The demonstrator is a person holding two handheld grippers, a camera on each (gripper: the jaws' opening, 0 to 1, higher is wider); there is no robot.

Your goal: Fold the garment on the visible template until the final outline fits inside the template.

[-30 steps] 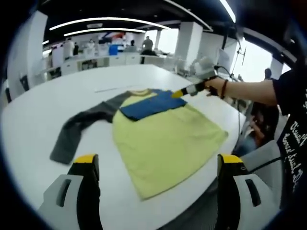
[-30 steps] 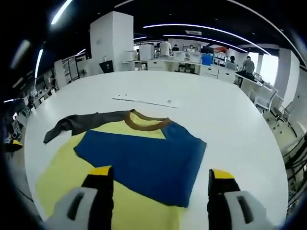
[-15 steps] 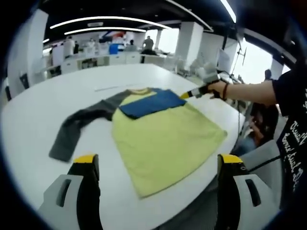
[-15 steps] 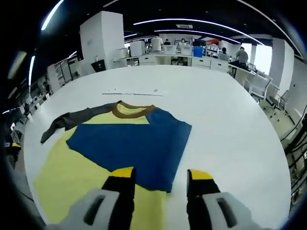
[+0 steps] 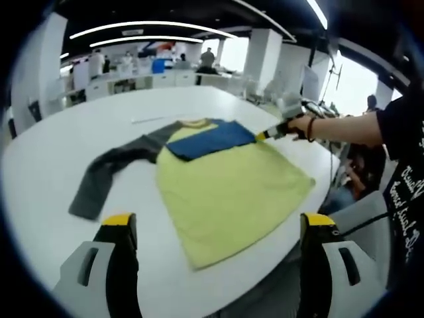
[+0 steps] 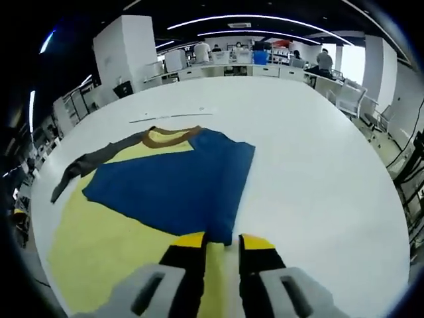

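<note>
A yellow shirt (image 5: 225, 192) lies flat on the white table (image 5: 40, 152), brown collar (image 6: 169, 136) at the far end. Its blue sleeve (image 6: 172, 179) is folded across the chest; the grey sleeve (image 5: 99, 179) stretches out to the left. My right gripper (image 6: 222, 242) sits at the blue sleeve's end on the shirt's right side, jaws drawn close with fabric between them. In the left gripper view the right gripper (image 5: 264, 136) shows at that spot, held by a person's hand. My left gripper (image 5: 218, 222) hovers open above the near table edge, short of the shirt's hem.
A thin line of marks (image 6: 172, 116) lies on the table beyond the collar. The person's arm (image 5: 344, 126) reaches in from the right, over the table's right edge. Desks, chairs and people stand far behind. Bare tabletop (image 6: 318, 172) spreads right of the shirt.
My right gripper's jaws have closed in from wide apart to nearly together, and it has drawn back to the blue sleeve's end at the shirt's right side. The left gripper has stayed put.
</note>
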